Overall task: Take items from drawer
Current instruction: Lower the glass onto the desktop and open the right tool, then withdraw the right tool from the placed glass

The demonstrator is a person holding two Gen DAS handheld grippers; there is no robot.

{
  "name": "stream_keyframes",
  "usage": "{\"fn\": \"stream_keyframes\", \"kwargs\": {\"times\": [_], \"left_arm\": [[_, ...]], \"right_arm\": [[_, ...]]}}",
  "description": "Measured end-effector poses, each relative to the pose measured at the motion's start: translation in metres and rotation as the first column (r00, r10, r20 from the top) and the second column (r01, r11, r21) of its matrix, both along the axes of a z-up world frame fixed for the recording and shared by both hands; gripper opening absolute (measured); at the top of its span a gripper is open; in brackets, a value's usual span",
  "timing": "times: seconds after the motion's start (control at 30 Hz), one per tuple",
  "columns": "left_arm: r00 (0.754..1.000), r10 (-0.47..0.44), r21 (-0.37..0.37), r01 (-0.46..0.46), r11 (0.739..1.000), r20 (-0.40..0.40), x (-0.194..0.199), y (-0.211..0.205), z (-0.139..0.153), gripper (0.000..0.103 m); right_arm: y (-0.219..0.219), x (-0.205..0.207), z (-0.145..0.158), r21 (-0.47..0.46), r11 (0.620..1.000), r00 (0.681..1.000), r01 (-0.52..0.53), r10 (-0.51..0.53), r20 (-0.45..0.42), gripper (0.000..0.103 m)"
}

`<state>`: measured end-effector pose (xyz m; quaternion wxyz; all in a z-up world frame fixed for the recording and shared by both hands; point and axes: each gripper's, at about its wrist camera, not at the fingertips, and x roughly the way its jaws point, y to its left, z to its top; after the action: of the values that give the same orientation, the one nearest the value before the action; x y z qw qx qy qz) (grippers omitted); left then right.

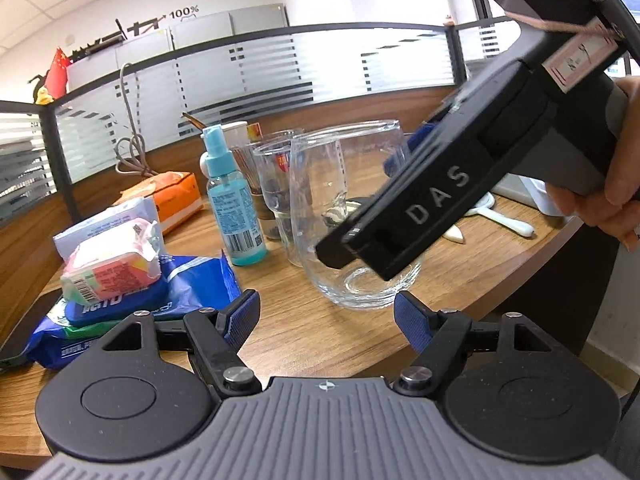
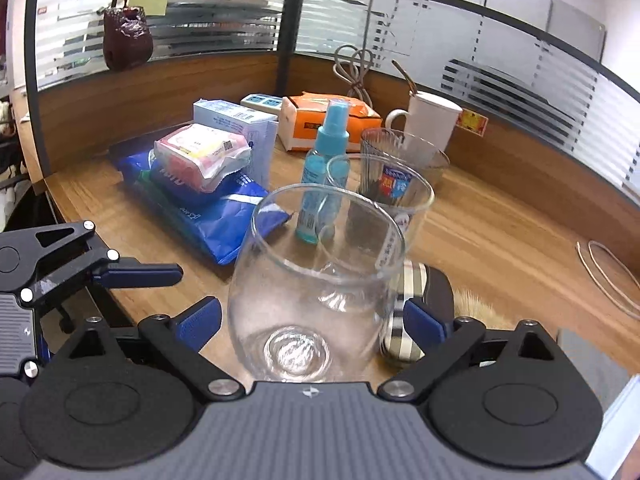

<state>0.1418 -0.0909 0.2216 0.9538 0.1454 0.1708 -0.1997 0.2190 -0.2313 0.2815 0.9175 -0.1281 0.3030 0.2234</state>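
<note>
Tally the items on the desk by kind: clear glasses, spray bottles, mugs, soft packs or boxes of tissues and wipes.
Clear glasses: 3
Spray bottles: 1
Mugs: 1
Packs and boxes: 4
Total: 9

Each gripper [image 1: 326, 316] has black linkage arms, silver screws, blue ribbed finger pads [image 1: 242, 320] and a grey ridged body; the right gripper [image 2: 310, 320] carries white "DAS" lettering

Left wrist view sits low at the desk edge, facing the partition. Right wrist view looks from close above the round clear glass tumbler [image 2: 316, 280]. Both share it and the turquoise plastic spray bottle [image 1: 234, 196].
</note>
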Motion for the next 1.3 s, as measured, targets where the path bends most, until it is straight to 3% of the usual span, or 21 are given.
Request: {"fn": "stream_keyframes", "kwargs": {"times": [0.33, 0.5, 0.57, 0.63, 0.83, 1.3], "left_arm": [[1.0, 0.022, -0.019, -0.022, 1.0, -0.008, -0.02, 0.007, 0.007, 0.076], [0.999, 0.045, -0.026, -0.045, 0.999, 0.014, -0.029, 0.011, 0.007, 0.075], [0.998, 0.05, -0.031, -0.049, 0.998, 0.025, -0.031, 0.013, 0.006, 0.067], [0.998, 0.051, -0.042, -0.05, 0.998, 0.023, -0.031, 0.013, 0.006, 0.059], [0.999, 0.034, -0.051, -0.033, 0.998, 0.012, -0.025, 0.01, 0.006, 0.045], [0.999, 0.031, -0.042, -0.032, 0.999, -0.008, 0.003, -0.003, -0.002, 0.043]], "right_arm": [[-0.013, -0.032, -0.006, 0.041, 0.997, 0.997, 0.072, -0.072, 0.003, 0.099], [-0.017, -0.048, -0.013, 0.077, 0.991, 0.993, 0.112, -0.114, 0.028, 0.089], [-0.019, -0.053, -0.016, 0.092, 0.988, 0.991, 0.126, -0.13, 0.039, 0.081], [-0.02, -0.055, -0.018, 0.108, 0.985, 0.989, 0.135, -0.14, 0.047, 0.08], [-0.021, -0.051, -0.026, 0.132, 0.981, 0.988, 0.144, -0.15, 0.039, 0.067], [-0.015, -0.029, -0.037, 0.164, 0.977, 0.989, 0.134, -0.142, 0.039, 0.068]]}}
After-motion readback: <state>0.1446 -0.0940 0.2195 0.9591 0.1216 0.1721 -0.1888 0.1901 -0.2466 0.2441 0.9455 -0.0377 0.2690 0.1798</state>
